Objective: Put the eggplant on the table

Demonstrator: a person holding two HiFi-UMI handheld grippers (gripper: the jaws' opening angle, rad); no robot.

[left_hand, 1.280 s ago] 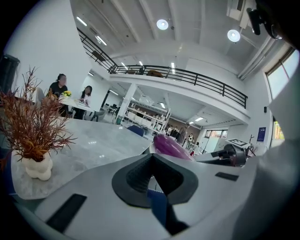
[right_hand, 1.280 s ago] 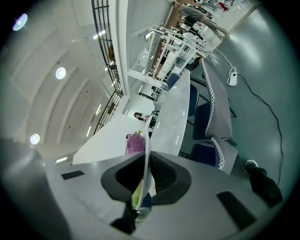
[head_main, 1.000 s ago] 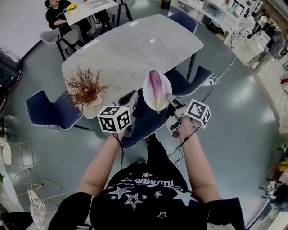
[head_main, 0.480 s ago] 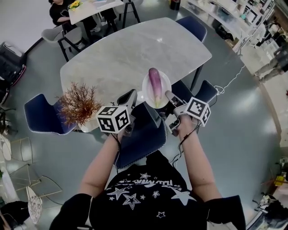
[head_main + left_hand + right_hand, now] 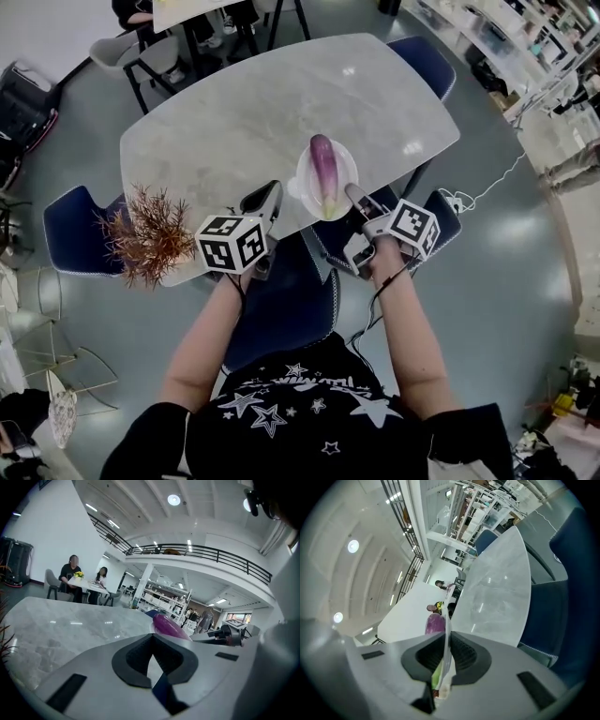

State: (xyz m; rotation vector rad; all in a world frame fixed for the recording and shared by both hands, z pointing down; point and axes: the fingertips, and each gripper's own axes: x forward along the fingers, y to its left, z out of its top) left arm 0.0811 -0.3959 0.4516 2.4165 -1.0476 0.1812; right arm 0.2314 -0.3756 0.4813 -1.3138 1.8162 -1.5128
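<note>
Progress: eggplant [image 5: 323,173] lies on white plate [image 5: 302,190], not yet on table [image 5: 253,103]. Right gripper [image 5: 352,194] clamped on plate's near rim, holding it over table's near edge; whether plate touches top, cannot tell. Left gripper [image 5: 267,199] closed on nothing, just beside plate.

Left to do, by judgement: lower plate or eggplant onto marble top, release.

Surroundings: dried plant [image 5: 145,234] at near-left table edge, apart from plate. Blue chair [image 5: 281,300] tucked between person and table, may limit reach. Tabletop beyond plate bare.
</note>
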